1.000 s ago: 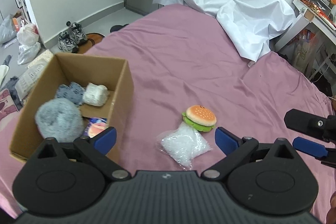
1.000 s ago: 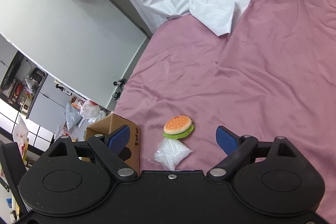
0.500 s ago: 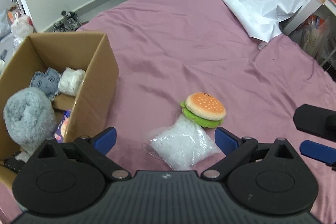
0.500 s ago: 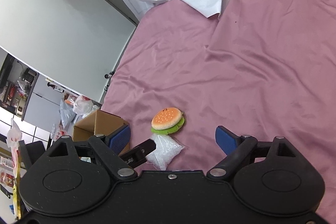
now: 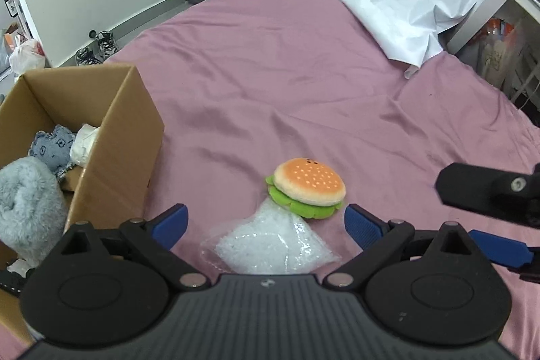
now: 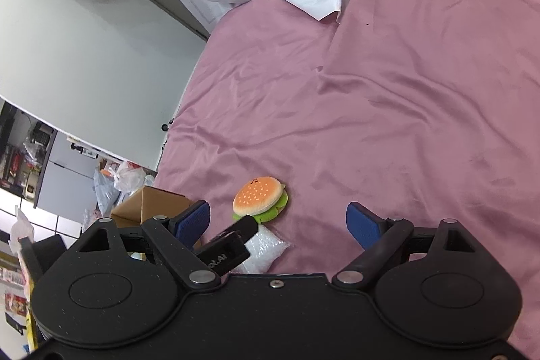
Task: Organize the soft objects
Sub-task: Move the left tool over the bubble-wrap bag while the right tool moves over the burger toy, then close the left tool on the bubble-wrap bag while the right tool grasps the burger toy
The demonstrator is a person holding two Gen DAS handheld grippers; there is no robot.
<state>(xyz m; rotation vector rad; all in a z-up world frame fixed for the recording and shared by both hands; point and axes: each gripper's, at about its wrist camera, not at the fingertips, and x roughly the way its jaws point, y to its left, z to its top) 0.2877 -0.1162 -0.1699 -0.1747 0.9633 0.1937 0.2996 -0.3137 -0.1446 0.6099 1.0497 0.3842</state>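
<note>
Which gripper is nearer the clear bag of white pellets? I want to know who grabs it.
Left. The left gripper sits open right over the bag, jaws either side. The right gripper hangs off to its right, open, over bare sheet.

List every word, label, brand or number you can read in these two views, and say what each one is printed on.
"ot.AI": partial white lettering on the black left gripper body, seen in the right wrist view; its first letters are hidden.
Small dark marks on the blue-grey plush in the cardboard box: too small to read.
Packages and papers on the shelves beyond the bed: too blurred to read.
Burger plush, clear bag of white pellets: no text.
</note>
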